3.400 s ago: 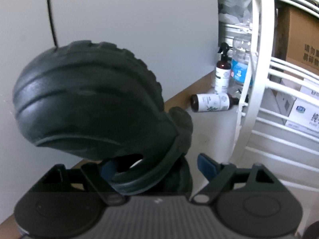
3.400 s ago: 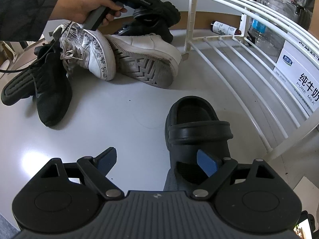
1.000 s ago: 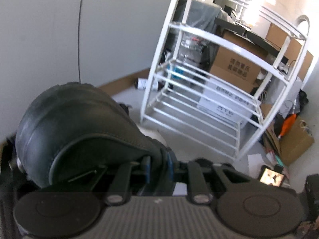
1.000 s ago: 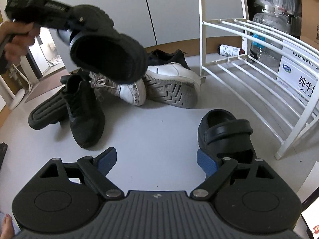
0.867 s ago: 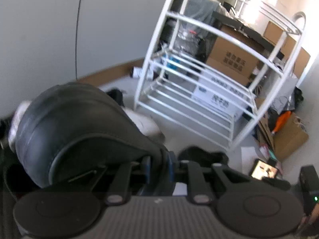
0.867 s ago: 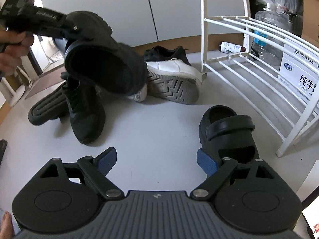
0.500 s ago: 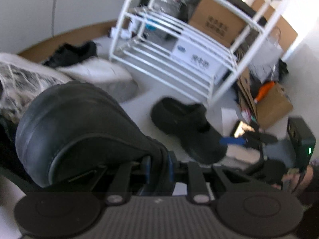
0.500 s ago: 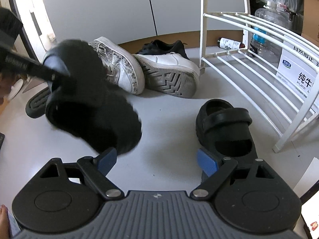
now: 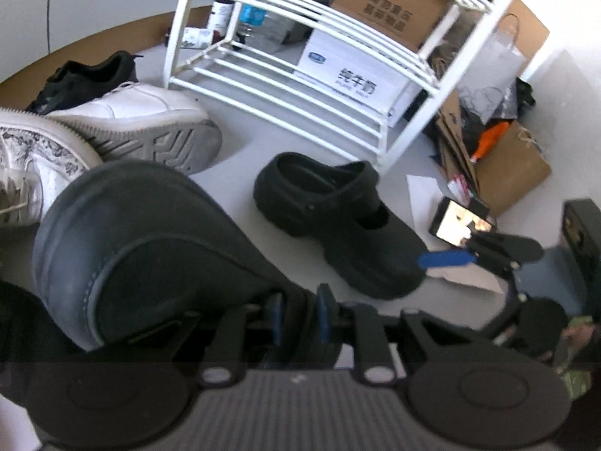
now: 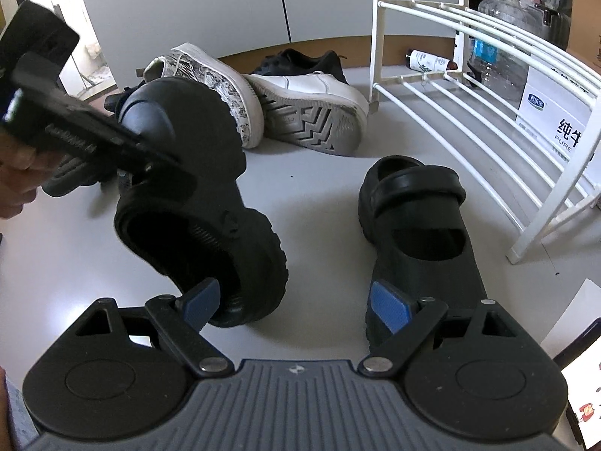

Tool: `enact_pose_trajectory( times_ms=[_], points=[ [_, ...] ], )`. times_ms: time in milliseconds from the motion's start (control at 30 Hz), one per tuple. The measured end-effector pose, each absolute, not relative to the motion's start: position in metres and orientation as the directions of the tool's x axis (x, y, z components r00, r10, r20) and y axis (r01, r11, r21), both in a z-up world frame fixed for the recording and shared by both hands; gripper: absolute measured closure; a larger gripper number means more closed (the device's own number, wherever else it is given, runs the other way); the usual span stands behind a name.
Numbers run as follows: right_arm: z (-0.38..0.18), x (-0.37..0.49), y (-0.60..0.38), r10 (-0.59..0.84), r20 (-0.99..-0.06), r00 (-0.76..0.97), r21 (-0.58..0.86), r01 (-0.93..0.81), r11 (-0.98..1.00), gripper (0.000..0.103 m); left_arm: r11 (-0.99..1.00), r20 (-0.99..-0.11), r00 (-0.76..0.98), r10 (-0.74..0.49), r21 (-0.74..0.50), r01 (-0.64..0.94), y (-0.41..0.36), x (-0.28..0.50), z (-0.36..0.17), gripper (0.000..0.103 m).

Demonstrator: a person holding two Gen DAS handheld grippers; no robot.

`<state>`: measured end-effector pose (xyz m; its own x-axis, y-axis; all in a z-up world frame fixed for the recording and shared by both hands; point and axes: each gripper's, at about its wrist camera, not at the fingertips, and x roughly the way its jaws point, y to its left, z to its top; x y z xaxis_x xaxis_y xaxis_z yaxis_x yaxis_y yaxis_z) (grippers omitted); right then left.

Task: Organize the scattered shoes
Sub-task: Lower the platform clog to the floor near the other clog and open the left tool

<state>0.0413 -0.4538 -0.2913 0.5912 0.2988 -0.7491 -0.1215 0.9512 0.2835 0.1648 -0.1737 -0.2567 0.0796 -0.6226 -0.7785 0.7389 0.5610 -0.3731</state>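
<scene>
Left wrist view: the left gripper (image 9: 296,312) is pinching the rim of a smooth, round black clog (image 9: 150,240). Its jaws have just been opening a little, with the rim between the blue pads. A second clog (image 9: 338,221), chunky and rubbery, is sitting on the shiny grey floor (image 9: 240,173) beside the white wire rack (image 9: 300,75).

Right wrist view: the right gripper (image 10: 296,304) is hanging with its jaws wide apart, holding nothing. The held clog is tilting low over the floor, its bumpy sole near the left pad. A white sneaker (image 10: 308,101) is lying on its side, showing zigzag tread.
</scene>
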Motion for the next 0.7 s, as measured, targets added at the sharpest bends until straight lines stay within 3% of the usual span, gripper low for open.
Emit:
enact_pose_trajectory(
  times_ms=[200,367,500,700],
  points=[
    [-0.292,0.040,-0.455,0.297,-0.750,0.590,0.279,-0.125,0.952,0.012,0.623,-0.850,0.179,-0.496,-0.204,0.755,-0.192,0.172,-0.260,0.068],
    [-0.293,0.040,-0.456,0.295,-0.750,0.592,0.279,-0.121,0.953,0.012,0.635,-0.872,0.170,-0.459,-0.188,0.750,-0.191,0.179,-0.257,0.068],
    [-0.292,0.042,-0.455,0.300,-0.744,0.597,0.286,-0.121,0.950,0.012,0.633,-0.859,0.211,-0.466,-0.156,0.758,-0.187,0.175,-0.243,0.053],
    [-0.291,0.044,-0.450,0.317,-0.736,0.598,0.310,-0.118,0.943,0.012,0.639,-0.860,0.215,-0.462,-0.155,0.753,-0.181,0.172,-0.224,0.052]
  ],
)
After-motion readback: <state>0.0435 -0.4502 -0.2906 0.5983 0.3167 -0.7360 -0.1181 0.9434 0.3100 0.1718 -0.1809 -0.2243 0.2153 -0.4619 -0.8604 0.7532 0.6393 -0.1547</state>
